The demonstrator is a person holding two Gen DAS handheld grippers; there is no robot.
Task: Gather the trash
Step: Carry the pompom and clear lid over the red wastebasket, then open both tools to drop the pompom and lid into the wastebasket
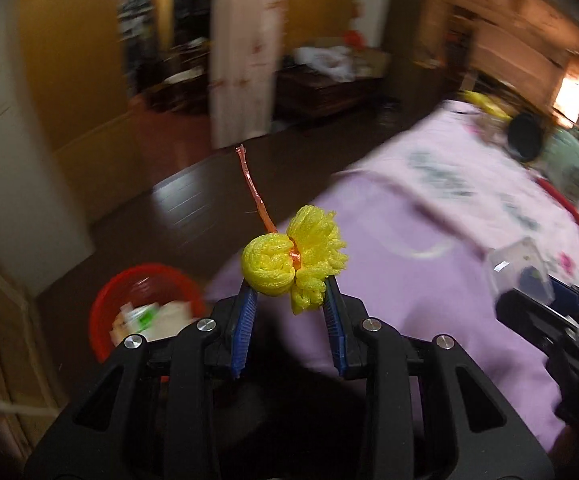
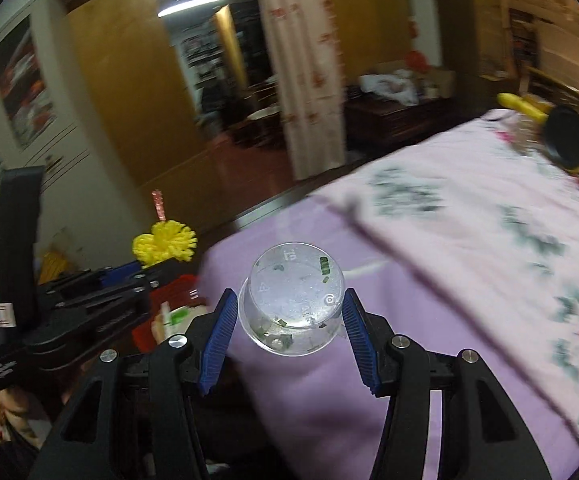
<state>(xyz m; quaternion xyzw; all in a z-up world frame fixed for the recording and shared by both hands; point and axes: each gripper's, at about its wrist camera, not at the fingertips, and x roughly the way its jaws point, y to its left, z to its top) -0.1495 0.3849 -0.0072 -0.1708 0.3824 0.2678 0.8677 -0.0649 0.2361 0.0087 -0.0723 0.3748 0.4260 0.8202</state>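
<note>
My left gripper [image 1: 291, 294] is shut on a yellow foam fruit net [image 1: 289, 260] tied with an orange-pink ribbon [image 1: 255, 190] that sticks up. In the right wrist view the same yellow foam net [image 2: 165, 246] shows at the left, above the left gripper's black body. My right gripper [image 2: 289, 316] is shut on a clear plastic cup [image 2: 293, 304], its bottom toward the camera and green scraps stuck inside. That clear cup [image 1: 519, 268] also appears at the right edge of the left wrist view. A red trash basket [image 1: 145, 300] with paper and wrappers stands on the floor, below and left of the left gripper.
A table under a pink-purple flowered cloth [image 2: 469, 240] fills the right side. At its far end lie a black round lid [image 2: 567, 140] and a yellow object [image 2: 521, 106]. Dark wooden floor [image 1: 177, 196] runs toward a doorway with a white patterned curtain [image 1: 245, 48]. A wooden frame [image 1: 5, 340] stands left.
</note>
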